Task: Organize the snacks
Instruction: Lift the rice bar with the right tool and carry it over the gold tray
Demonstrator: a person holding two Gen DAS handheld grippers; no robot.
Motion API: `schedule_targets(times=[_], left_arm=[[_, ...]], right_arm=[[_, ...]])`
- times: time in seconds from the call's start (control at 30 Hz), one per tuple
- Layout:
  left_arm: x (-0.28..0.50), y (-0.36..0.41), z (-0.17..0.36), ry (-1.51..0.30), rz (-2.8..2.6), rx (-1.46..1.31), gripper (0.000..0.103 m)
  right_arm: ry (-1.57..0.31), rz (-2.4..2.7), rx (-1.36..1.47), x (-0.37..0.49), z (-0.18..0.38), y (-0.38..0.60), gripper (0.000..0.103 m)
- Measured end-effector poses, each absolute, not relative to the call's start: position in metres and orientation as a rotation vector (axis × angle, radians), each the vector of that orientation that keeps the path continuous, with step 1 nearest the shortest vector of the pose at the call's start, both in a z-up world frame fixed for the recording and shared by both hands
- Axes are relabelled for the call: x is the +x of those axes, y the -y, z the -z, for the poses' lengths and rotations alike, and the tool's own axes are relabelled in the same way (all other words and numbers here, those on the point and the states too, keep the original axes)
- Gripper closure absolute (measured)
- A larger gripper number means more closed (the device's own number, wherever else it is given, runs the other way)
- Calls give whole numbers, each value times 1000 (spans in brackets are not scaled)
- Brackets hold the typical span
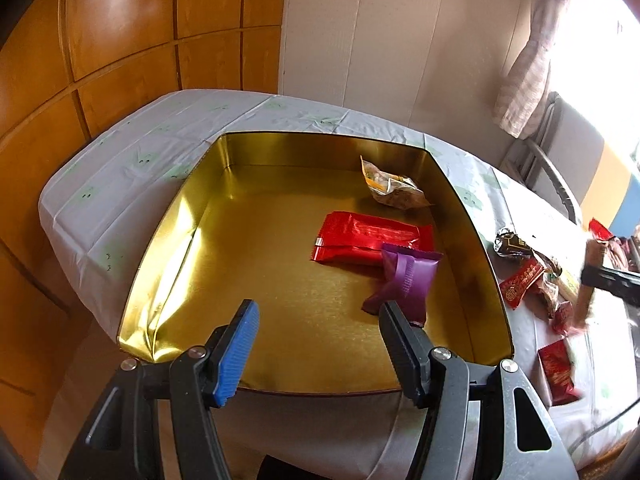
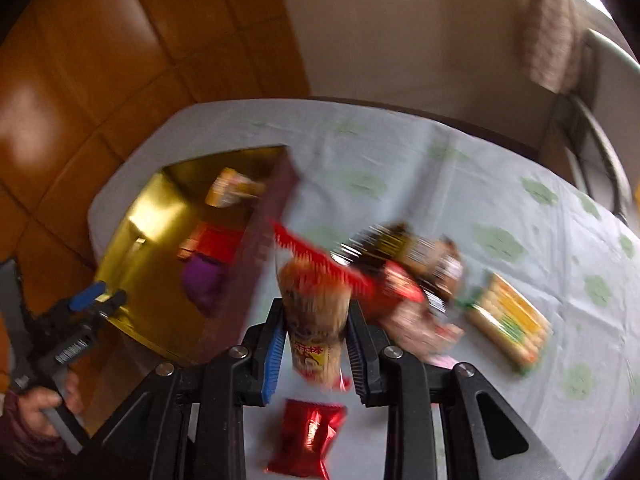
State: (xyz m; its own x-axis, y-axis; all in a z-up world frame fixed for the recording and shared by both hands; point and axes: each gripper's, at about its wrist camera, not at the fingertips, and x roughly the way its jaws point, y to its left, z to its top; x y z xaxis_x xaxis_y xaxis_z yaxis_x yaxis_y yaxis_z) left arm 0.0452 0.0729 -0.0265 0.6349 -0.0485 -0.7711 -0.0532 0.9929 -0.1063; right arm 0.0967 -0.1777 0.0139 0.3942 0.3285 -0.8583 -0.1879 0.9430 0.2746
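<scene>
Our right gripper point(image 2: 316, 344) squeezes its fingers on a tall snack pack point(image 2: 314, 320), up over the counter point(image 2: 400, 168). Our left gripper point(image 1: 316, 344) is open and empty above the gold tin point(image 1: 280, 280).

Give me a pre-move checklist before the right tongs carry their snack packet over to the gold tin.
1. Grip: right tongs shut on the tall snack packet, pads pressing both sides: ok.
2. Packet clear of the table pile: cannot tell, the picture is blurred.
3. Room in the gold tin: the red packet, purple packet and pale packet all lie on its right side; the left floor is bare: ok.
4. Left tongs open, holding nothing: ok.
5. Drop path: left tongs hover over the tin's near edge and could get in the way: not ok.
</scene>
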Motion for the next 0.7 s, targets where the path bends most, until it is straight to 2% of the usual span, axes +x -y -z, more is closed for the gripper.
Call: schedule_targets(times=[0.33,0.53,0.63,0.7], left_arm=[[42,-84,28,-880,-20,-141,40],[41,-91,30,-881,-31,-159,40],[40,-91,30,-879,-27,-158,40],[39,-90,31,-882,-26,-150,40]], right_arm=[[-1119,-485,195,125,-20,90,74],[-1211,-535,163,135,0,59,74],[-1247,-476,99,133,13,54,72],[-1230,-422,77,131,13,58,63]])
